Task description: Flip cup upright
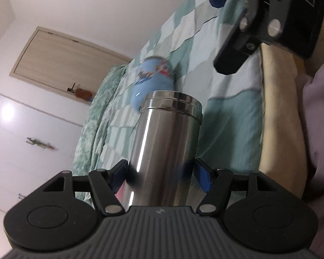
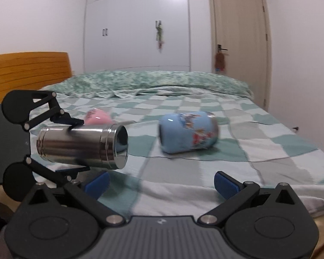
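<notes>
My left gripper [image 1: 159,172] is shut on a steel cup [image 1: 166,144], holding it by the middle of its body. In the right wrist view the left gripper [image 2: 75,144] holds the steel cup [image 2: 82,145] sideways above the bed, open mouth toward the right. A blue cup [image 2: 189,132] with cartoon print lies on its side on the checked bedspread [image 2: 259,142]; it also shows in the left wrist view [image 1: 151,79]. A pink cup [image 2: 97,117] lies behind the steel one. My right gripper [image 2: 161,184] is open and empty, low over the bed's near edge.
A rumpled green quilt [image 2: 153,82] lies along the far side of the bed. A wooden headboard [image 2: 30,71] is at the left. A white wardrobe [image 2: 138,26] and a door [image 2: 239,41] stand beyond the bed. The right gripper's body [image 1: 270,21] hangs at upper right in the left wrist view.
</notes>
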Available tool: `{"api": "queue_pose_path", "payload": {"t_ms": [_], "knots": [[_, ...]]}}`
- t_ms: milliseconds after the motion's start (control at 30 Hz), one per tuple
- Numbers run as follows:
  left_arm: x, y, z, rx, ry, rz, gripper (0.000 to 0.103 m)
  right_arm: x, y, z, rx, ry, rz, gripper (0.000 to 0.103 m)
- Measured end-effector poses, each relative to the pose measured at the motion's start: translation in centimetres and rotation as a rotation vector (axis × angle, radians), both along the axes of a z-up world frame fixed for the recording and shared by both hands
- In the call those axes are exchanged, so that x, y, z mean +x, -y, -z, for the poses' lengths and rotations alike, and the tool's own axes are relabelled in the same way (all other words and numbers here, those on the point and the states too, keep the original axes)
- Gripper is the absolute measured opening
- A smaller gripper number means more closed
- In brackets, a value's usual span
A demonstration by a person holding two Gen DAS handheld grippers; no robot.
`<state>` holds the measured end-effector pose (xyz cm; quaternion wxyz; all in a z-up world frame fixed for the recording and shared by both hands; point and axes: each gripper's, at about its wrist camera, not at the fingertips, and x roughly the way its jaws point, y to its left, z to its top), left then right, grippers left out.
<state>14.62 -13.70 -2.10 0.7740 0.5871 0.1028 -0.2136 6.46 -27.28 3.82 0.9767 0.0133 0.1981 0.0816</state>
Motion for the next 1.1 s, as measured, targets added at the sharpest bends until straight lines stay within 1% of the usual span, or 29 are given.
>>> {"api": "queue_pose_path", "payload": {"t_ms": [133, 300, 367, 400, 433, 467, 500, 567, 633, 700, 767, 1000, 1100], "knots": [[0.5, 0.8, 1.2, 0.014, -0.02, 0.021, 0.067, 0.1, 0.9, 0.4, 0.005, -0.02, 0.018, 0.103], [1.3, 1.0, 1.1, -0.014, -0.025, 0.01, 0.068, 0.4, 0.4, 0.7, -0.013, -0.028, 0.008, 0.103], [0.5, 0.9, 1.2, -0.015, -0.016, 0.013, 0.069, 0.3, 0.0, 0.7, -0.02, -0.03, -0.001, 0.103], [0.0, 1.0, 1.2, -0.017, -0.008, 0.011, 0.076, 0.2, -0.2, 0.7, -0.023, -0.031, -0.005, 0.103], [-0.3, 0.9, 1.1, -0.023, 0.016, 0.012, 0.089, 0.1, -0.4, 0.7, -0.027, -0.032, -0.009, 0.103], [-0.6, 0.7, 0.9, -0.03, 0.045, 0.018, 0.1, 0.1, -0.6, 0.7, -0.029, -0.033, -0.013, 0.103], [-1.1, 0.4, 0.7, -0.038, 0.054, 0.025, 0.103, 0.1, -0.7, 0.7, -0.032, -0.034, -0.015, 0.103], [-1.5, -0.1, -0.1, -0.069, 0.032, 0.016, 0.103, 0.0, -0.8, 0.7, -0.034, -0.037, -0.018, 0.103], [-1.9, -0.9, -0.8, -0.116, 0.011, -0.006, 0.103, -0.2, -0.9, 0.7, -0.038, -0.035, -0.024, 0.103], [-2.1, -1.7, -1.6, -0.168, 0.0, -0.046, 0.103, -0.3, -1.1, 0.6, -0.042, -0.035, -0.031, 0.103], [-2.2, -2.8, -2.2, -0.237, -0.025, -0.099, 0.103, -0.4, -1.4, 0.6, -0.05, -0.037, -0.039, 0.103], [-3.1, -6.9, -4.1, -0.532, -0.094, -0.322, 0.103, -0.4, -2.8, 0.3, -0.108, -0.025, -0.085, 0.103], [-3.9, -8.3, -4.2, -0.622, -0.128, -0.388, 0.103, -0.2, -3.6, 0.2, -0.139, -0.026, -0.107, 0.103]]}}
